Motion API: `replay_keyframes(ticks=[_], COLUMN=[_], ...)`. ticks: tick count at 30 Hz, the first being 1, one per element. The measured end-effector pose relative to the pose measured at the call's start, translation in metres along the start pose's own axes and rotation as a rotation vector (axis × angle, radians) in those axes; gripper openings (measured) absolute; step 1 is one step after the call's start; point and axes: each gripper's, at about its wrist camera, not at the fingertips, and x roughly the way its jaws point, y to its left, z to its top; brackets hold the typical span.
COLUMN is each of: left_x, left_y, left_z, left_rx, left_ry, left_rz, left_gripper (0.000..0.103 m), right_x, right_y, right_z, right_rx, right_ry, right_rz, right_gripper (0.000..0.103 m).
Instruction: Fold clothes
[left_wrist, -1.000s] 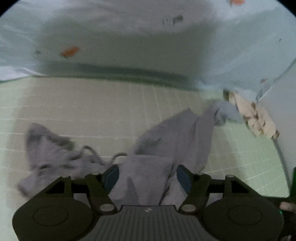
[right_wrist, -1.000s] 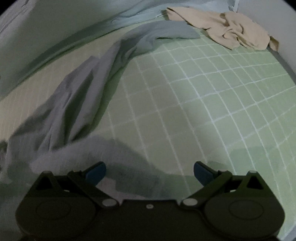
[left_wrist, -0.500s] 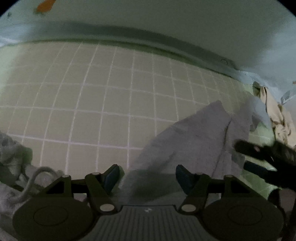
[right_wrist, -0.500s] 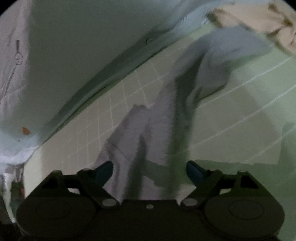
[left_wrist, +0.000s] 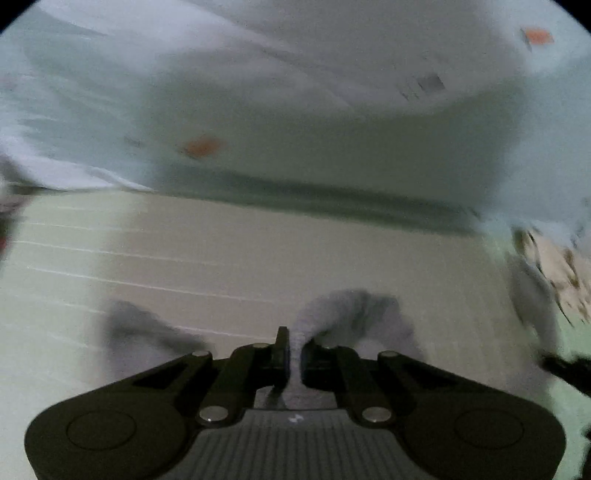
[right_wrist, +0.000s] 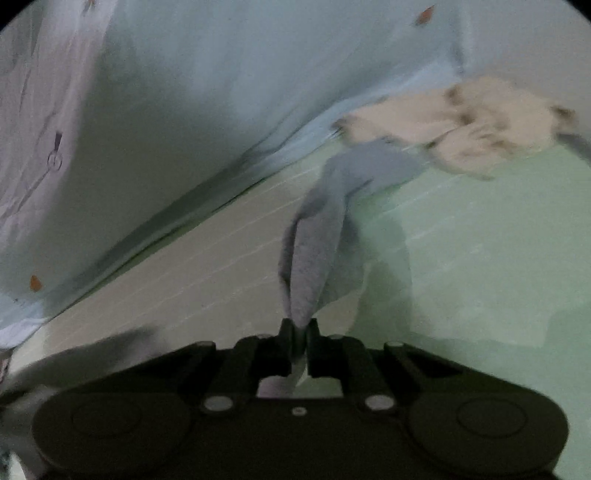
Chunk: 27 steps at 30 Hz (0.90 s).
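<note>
Two pinches are set: the left gripper (left_wrist: 291, 354) and right gripper (right_wrist: 299, 332) each have their fingers clamped on the soft, fleecy grey garment (right_wrist: 317, 243), which trails limp across the green gridded mat (right_wrist: 480, 258) toward a crumpled beige cloth (right_wrist: 480, 129). Best to lift evenly and draw it taut before laying it flat.

Grey garment (right_wrist: 314, 254) stretched, lifted off green mat (right_wrist: 480, 258)

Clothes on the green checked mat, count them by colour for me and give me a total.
Grey garments: 1, the grey garment, pinched by the left gripper and the right gripper.
Beige garments: 1, the crumpled beige garment at the far edge of the mat.
Total: 2.
</note>
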Motion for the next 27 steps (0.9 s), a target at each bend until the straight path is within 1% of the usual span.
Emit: replay_keyframes(ticks=[2, 5, 8, 11, 14, 16, 17, 18, 19, 20, 21, 22, 23, 24, 25, 26, 27], left_x=[-0.026, -0.066, -0.096, -0.112, -0.116, -0.111, -0.110, -0.110, -0.110, -0.111, -0.113, -0.116, -0.116, -0.117, -0.117, -0.117, -0.115], left_y=[0.031, 0.080, 0.131, 0.174, 0.208, 0.216, 0.215, 0.214, 0.213, 0.211, 0.208, 0.205, 0.197, 0.189, 0.181, 0.172, 0.163], left_z=[-0.003, -0.016, -0.036, -0.062, -0.092, -0.110, -0.116, -0.121, -0.126, -0.128, -0.127, -0.126, -0.123, -0.120, -0.117, -0.114, -0.109], left_rx=[-0.045, -0.098, -0.154, -0.209, -0.331, -0.370, -0.378, -0.385, -0.393, -0.399, -0.398, -0.397, -0.383, -0.368, -0.353, -0.333, -0.309], left_ry=[-0.046, -0.104, -0.119, -0.077, 0.019, 0.100, 0.114, 0.124, 0.134, 0.130, 0.115, 0.100, 0.079, 0.058, 0.037, 0.026, 0.019], left_rz=[0.081, 0.259, 0.422, 0.546, 0.542, 0.522, 0.505, 0.486, 0.468, 0.441, 0.412, 0.382, 0.350, 0.319, 0.287, 0.260, 0.231], left_gripper=[0.006, 0.006, 0.006, 0.006, 0.007, 0.012, 0.017, 0.023, 0.027, 0.038, 0.054, 0.063, 0.080, 0.088, 0.090, 0.094, 0.099], right_x=[-0.022, -0.056, -0.080, -0.099, -0.108, -0.112, -0.113, -0.112, -0.112, -0.114, -0.116, -0.118, -0.120, -0.121, -0.122, -0.123, -0.122], right_y=[-0.012, -0.029, -0.047, -0.063, -0.072, -0.073, -0.070, -0.069, -0.067, -0.062, -0.059, -0.056, -0.052, -0.046, -0.041, -0.035, -0.028], right_z=[-0.003, -0.010, -0.010, -0.012, -0.018, -0.024, -0.028, -0.030, -0.033, -0.035, -0.035, -0.035, -0.034, -0.033, -0.031, -0.030, -0.028], right_rx=[-0.006, -0.009, -0.014, -0.016, -0.001, -0.014, -0.029, -0.050, -0.070, -0.088, -0.101, -0.111, -0.122, -0.136, -0.148, -0.157, -0.166], right_ry=[-0.037, -0.107, -0.167, -0.194, -0.178, -0.148, -0.136, -0.128, -0.122, -0.127, -0.138, -0.153, -0.168, -0.182, -0.192, -0.203, -0.213], right_rz=[-0.036, -0.106, -0.172, -0.228, -0.266, -0.279, -0.288, -0.298, -0.308, -0.316, -0.322, -0.325, -0.328, -0.331, -0.329, -0.324, -0.312], right_gripper=[0.007, 0.007, 0.007, 0.007, 0.007, 0.008, 0.010, 0.011, 0.016, 0.029, 0.038, 0.053, 0.061, 0.064, 0.073, 0.088, 0.094])
